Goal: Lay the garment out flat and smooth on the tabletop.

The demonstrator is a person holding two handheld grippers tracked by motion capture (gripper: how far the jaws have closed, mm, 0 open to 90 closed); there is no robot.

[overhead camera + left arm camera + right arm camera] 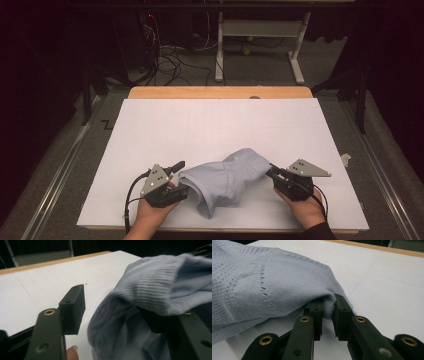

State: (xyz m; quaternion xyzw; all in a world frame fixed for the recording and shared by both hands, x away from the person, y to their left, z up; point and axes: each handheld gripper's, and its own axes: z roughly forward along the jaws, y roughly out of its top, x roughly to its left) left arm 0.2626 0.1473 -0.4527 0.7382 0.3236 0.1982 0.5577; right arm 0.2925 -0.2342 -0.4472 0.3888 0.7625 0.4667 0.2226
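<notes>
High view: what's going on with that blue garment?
A person works a light blue knit garment on the white table with tongs in each hand. The right tongs are shut on a fold at one end. The left tongs are open, one jaw under the ribbed cuff at the other end, not pinching it. The garment lies bunched between them.

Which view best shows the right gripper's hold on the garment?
The right gripper view: the right gripper pinches a fold of the light blue garment close up. The high view shows it small; the left gripper view shows the garment's ribbed edge.
</notes>
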